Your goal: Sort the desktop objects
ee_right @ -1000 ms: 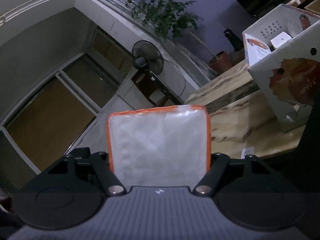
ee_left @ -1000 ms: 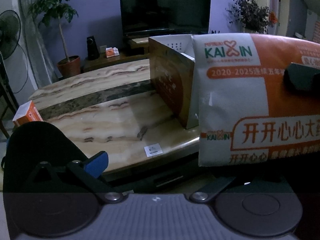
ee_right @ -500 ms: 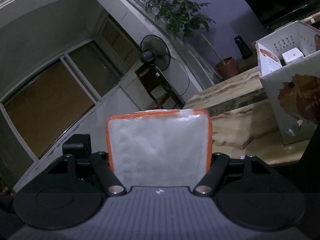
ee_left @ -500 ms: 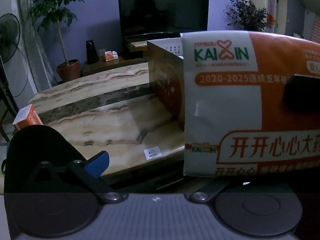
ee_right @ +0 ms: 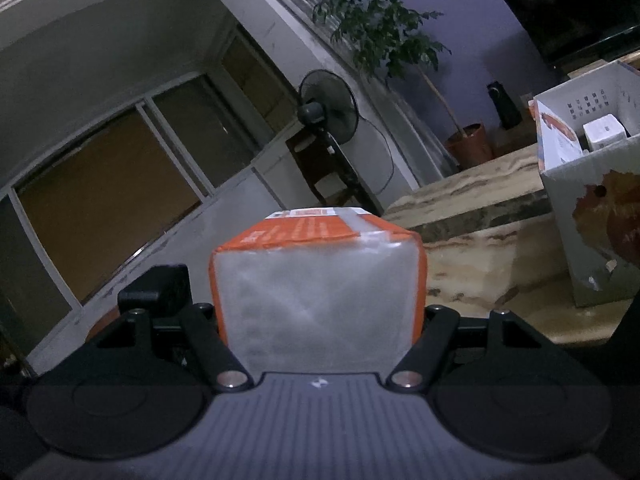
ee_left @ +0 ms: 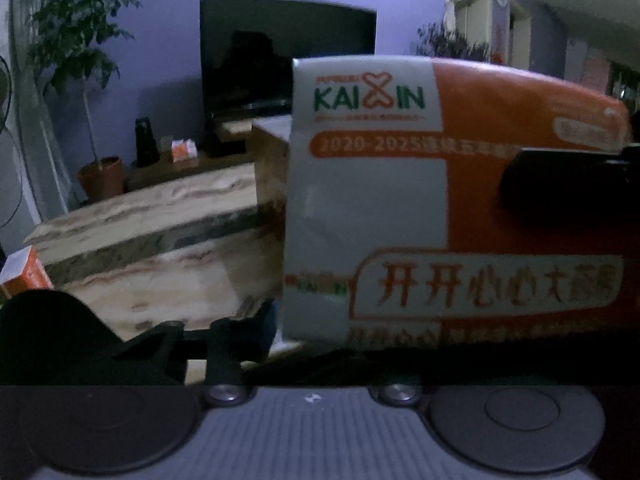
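Tissue pack (ee_right: 320, 296), orange and white, sits between the fingers of the right claw (ee_right: 320, 320), which clamps its two sides and holds it in the air off the near edge of the surface (ee_right: 472, 256). From the left wrist the same pack (ee_left: 440, 208) fills the right half of the view, the right claw's dark finger (ee_left: 560, 184) pressed on its orange face. Left claw (ee_left: 256, 340) is closing; its dark fingers (ee_left: 224, 344) show low and left of the pack, and I cannot tell whether they touch it. On the marble surface, near its right edge, stands an open carton (ee_right: 592, 216) with a small white box (ee_right: 604, 132) inside. An orange box (ee_left: 24, 276) lies at the left edge. Beyond stand a fan (ee_right: 328, 112), a potted plant (ee_left: 96, 172) and a television (ee_left: 280, 56).
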{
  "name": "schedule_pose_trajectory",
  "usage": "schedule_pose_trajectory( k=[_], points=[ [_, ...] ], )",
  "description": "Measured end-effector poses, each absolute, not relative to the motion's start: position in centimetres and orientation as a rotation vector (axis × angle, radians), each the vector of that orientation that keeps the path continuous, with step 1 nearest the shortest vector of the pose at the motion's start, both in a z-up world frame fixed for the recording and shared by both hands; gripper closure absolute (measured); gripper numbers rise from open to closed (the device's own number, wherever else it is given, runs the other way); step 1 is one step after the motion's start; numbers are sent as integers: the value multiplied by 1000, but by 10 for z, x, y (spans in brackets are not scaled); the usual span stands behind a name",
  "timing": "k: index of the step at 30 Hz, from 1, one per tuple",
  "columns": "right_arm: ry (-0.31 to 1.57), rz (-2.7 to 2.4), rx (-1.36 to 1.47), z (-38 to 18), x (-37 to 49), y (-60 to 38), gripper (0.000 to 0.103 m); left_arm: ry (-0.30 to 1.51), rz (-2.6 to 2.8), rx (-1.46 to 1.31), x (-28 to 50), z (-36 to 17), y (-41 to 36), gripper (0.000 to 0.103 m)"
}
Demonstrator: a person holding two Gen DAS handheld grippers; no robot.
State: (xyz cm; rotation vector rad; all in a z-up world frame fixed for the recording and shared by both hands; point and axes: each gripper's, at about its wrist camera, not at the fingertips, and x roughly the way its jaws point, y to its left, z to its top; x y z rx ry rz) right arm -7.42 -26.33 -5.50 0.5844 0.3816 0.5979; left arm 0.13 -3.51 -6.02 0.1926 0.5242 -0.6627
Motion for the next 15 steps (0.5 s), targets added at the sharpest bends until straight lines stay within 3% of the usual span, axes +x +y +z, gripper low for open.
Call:
schedule_pose_trajectory(
  k=[9, 15],
  points=[
    [307, 537, 593, -46, -72, -280, 30, 439, -657, 148, 0, -48, -27, 67],
    [278, 531, 552, -40, -65, -287, 30, 385, -692, 214, -7, -43, -34, 79]
  ],
)
